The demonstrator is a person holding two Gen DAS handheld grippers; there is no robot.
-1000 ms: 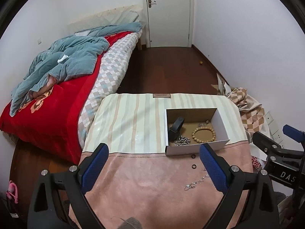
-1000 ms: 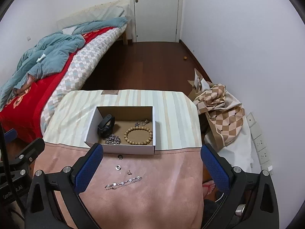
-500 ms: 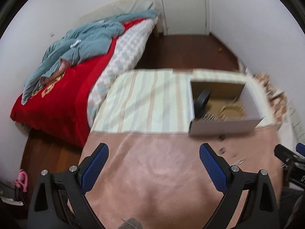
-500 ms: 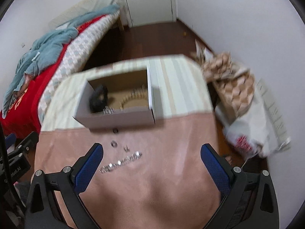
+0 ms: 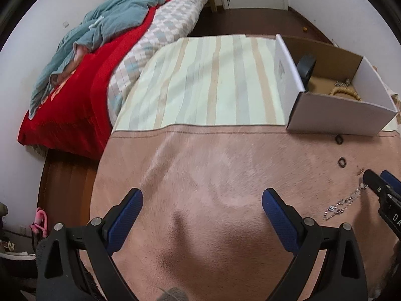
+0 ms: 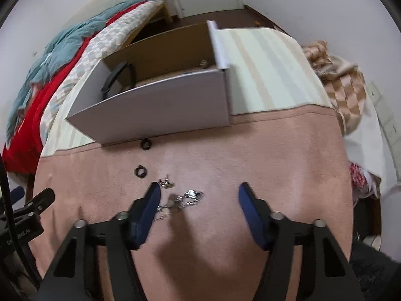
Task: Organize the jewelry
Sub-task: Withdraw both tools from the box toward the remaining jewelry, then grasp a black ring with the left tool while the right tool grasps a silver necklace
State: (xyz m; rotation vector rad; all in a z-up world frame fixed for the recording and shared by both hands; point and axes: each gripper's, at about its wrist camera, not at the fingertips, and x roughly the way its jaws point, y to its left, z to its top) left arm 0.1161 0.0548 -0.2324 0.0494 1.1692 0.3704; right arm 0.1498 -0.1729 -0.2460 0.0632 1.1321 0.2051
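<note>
- Since a second ago both grippers have dropped low over the pink cloth (image 5: 200, 200); the box that sat further off then now fills the upper part of both views, and the right gripper (image 6: 199, 195) has closed in on the chain.
- The silver chain (image 6: 185, 198) lies loose on the pink cloth, a thin, glinting line of small links with a bunched cluster at its right end. In the right wrist view it sits between the blue pads, its left end running under or just beside the left pad (image 6: 147, 210); whether the pad touches it cannot be told.
- The right gripper's jaws stand apart, with nothing clamped between them.
- The left gripper (image 5: 201, 215) is spread wide over bare pink cloth, well to the left of the chain and holding nothing.
- From the left wrist view the chain (image 5: 343, 203) trails diagonally, its upper end meeting the tip of the right gripper (image 5: 381, 188) at the frame's edge.
- A small silver piece (image 6: 166, 183) rests just beyond the chain, near the left pad.
- Two dark rings lie on the cloth between chain and box: one (image 6: 140, 171) nearer the chain, the other (image 6: 145, 144) just beside the box's front wall.
- The cardboard box (image 6: 160, 110), white outside and brown inside, stands on the striped cloth (image 5: 213, 80) at the seam with the pink one. Inside it show a black band (image 6: 117, 77) and, in the left wrist view, part of a wooden bead bracelet (image 5: 347, 92).
</note>
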